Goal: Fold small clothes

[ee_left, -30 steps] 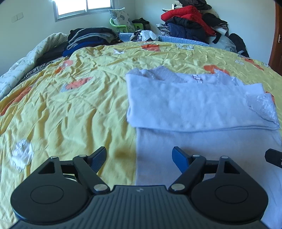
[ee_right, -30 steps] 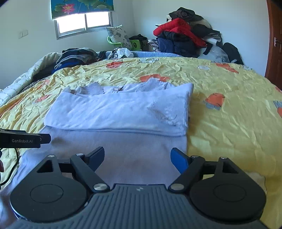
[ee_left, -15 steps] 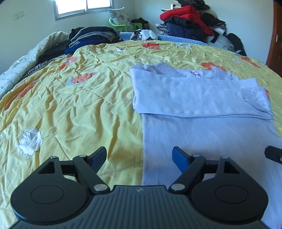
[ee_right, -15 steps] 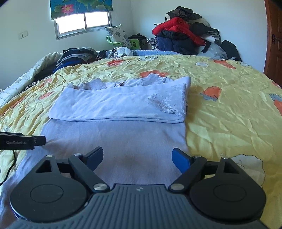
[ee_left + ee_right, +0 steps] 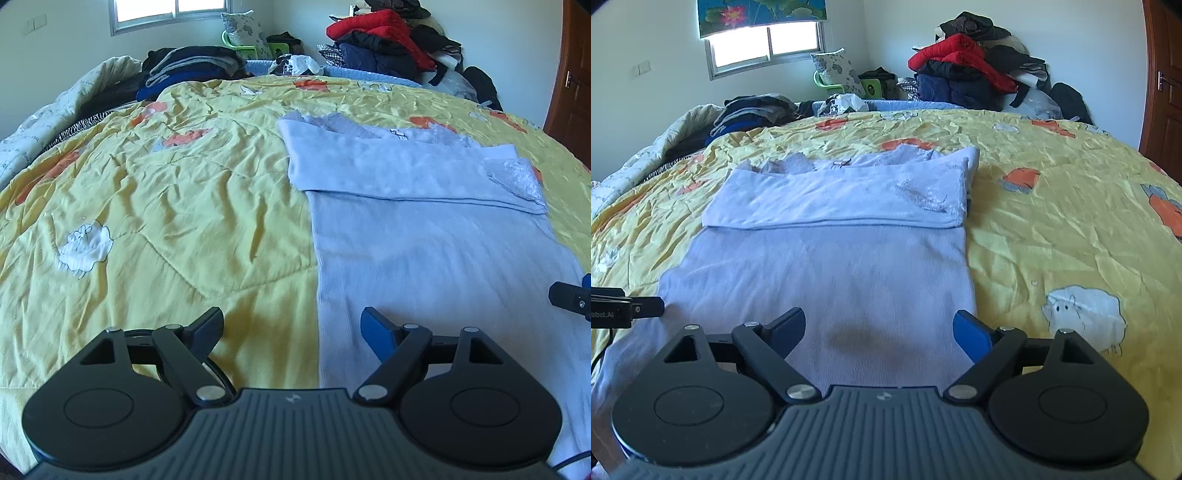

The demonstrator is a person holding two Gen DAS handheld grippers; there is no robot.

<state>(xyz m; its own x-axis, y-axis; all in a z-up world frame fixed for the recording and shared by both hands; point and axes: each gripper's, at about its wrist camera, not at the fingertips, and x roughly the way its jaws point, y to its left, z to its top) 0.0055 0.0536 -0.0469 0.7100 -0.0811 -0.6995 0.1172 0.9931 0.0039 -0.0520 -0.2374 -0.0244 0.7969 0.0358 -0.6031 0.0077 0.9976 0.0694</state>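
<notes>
A pale lilac top lies flat on the yellow bedspread, its sleeves folded across the upper part in a band. My left gripper is open over the garment's near left edge: one finger is above the bedspread, the other above the cloth. My right gripper is open over the near right part of the top, its right finger at the cloth's side edge. Nothing is held between either pair of fingers. Each gripper shows at the edge of the other's view.
Piles of dark folded clothes lie at the bed's far left. A heap of red and navy jackets is stacked in the far corner. A green chair with a cushion stands under the window. A wooden door is at the right.
Both grippers have drawn back along the top toward its near end, so more of its lower body shows. The garment itself has not moved, and both grippers have stayed open.
</notes>
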